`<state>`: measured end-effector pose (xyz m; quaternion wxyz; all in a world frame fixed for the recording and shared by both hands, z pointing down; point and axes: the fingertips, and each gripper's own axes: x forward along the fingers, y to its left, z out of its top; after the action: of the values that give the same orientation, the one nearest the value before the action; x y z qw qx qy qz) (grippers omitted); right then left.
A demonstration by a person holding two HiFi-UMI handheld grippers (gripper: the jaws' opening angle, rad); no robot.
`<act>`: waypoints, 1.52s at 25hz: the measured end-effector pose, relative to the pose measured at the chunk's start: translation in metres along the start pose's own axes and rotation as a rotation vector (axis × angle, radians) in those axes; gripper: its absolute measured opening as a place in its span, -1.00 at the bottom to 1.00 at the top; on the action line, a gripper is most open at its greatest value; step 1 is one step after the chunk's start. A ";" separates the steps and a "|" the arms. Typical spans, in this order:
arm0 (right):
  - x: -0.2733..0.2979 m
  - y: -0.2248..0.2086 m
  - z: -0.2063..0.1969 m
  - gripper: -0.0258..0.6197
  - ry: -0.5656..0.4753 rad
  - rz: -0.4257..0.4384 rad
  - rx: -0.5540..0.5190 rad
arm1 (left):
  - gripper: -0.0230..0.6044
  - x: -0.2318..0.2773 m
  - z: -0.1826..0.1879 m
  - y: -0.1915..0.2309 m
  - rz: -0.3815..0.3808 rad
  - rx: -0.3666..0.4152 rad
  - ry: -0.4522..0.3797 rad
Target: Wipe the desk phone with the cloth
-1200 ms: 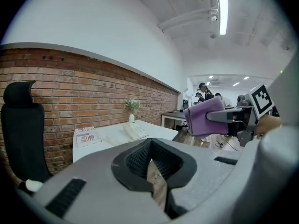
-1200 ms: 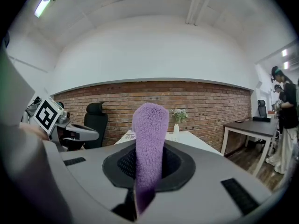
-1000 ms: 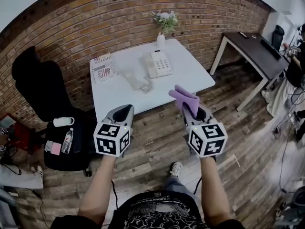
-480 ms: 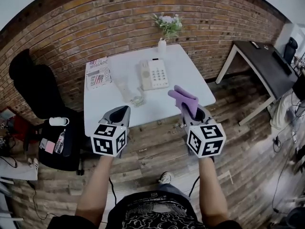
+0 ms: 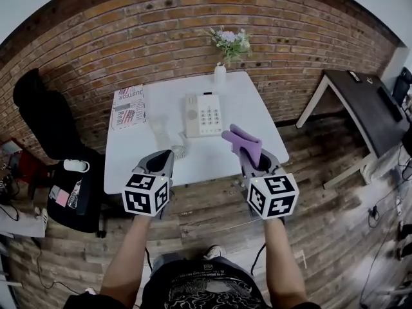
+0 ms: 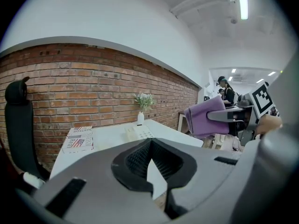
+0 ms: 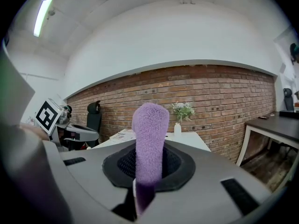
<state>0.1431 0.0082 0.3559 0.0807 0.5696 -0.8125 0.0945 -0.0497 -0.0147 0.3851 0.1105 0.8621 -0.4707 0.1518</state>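
The white desk phone [image 5: 204, 114] lies on the white table [image 5: 257, 118], its handset [image 5: 159, 131] off beside it on a coiled cord. It shows small in the left gripper view [image 6: 138, 132]. My right gripper [image 5: 253, 156] hangs at the table's near edge, shut on a folded purple cloth [image 5: 241, 141] that sticks up between its jaws [image 7: 149, 139]. My left gripper [image 5: 161, 161] is level with it at the left, jaws shut with nothing in them [image 6: 150, 143]. Both stay short of the phone.
A magazine [image 5: 129, 106] lies at the table's far left. A white vase of flowers [image 5: 221, 73] stands at the back against the brick wall. A black office chair [image 5: 45, 118] is left of the table, and a dark desk [image 5: 364, 102] at the right.
The table and phone have drawn nearer and shifted left in view. Both grippers now reach the table's near edge. The cloth stays held.
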 end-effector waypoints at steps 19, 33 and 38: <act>0.131 -0.066 0.006 -0.79 0.061 0.028 -0.029 | -0.92 0.109 0.022 0.064 0.043 -0.047 0.016; 0.258 -0.115 0.005 -0.79 0.172 -0.059 -0.014 | -0.92 0.209 0.038 0.132 -0.029 -0.069 0.070; 0.299 -0.133 -0.009 -0.79 0.210 -0.092 0.027 | -0.92 0.227 0.030 0.150 -0.046 -0.069 0.100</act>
<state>0.1670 -0.3058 0.4444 0.1618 0.5942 -0.7713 0.1608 -0.0560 -0.2814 0.4471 0.1669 0.8596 -0.4497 0.1760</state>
